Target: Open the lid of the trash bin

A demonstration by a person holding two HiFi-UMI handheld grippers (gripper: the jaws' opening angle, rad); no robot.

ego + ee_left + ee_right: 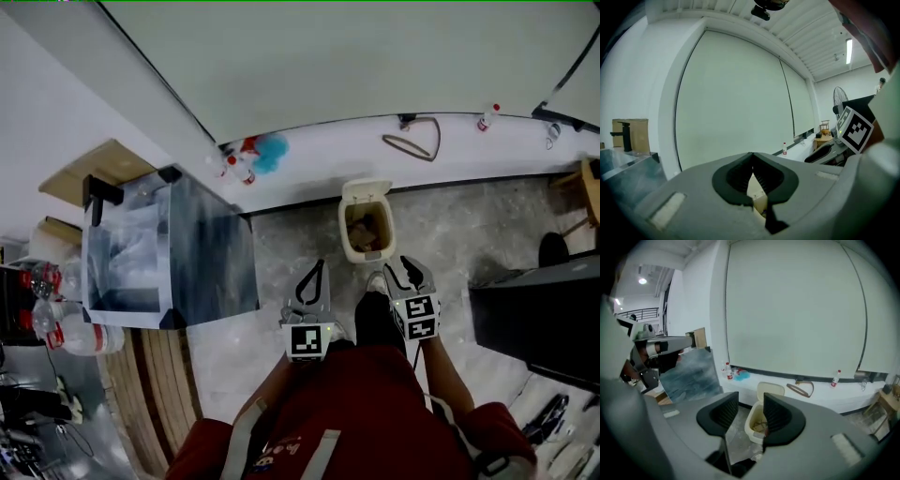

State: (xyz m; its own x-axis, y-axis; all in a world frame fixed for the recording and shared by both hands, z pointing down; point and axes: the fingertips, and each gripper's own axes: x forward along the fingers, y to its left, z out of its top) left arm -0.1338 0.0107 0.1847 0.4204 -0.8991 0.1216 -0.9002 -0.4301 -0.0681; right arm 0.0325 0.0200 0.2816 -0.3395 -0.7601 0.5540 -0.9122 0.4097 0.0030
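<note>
A cream trash bin point(366, 234) stands on the grey floor by the white wall ledge. Its lid point(366, 190) is up and leans back, and rubbish shows inside. Both grippers hang in the air short of the bin, apart from it. My left gripper point(320, 266) has its fingertips together with nothing in them. In the left gripper view this gripper point(752, 158) points at the pale wall, with a sliver of the bin point(758, 196) showing below the tips. My right gripper point(401, 268) is open and empty. In the right gripper view the bin point(757, 420) shows beyond that gripper point(750, 404).
A grey-blue topped table point(169, 248) stands left of the bin. Small bottles point(239, 167) and a brown strap point(412, 141) lie on the wall ledge. A black desk point(534, 319) is at the right. Plastic bottles point(75, 333) lie at the far left.
</note>
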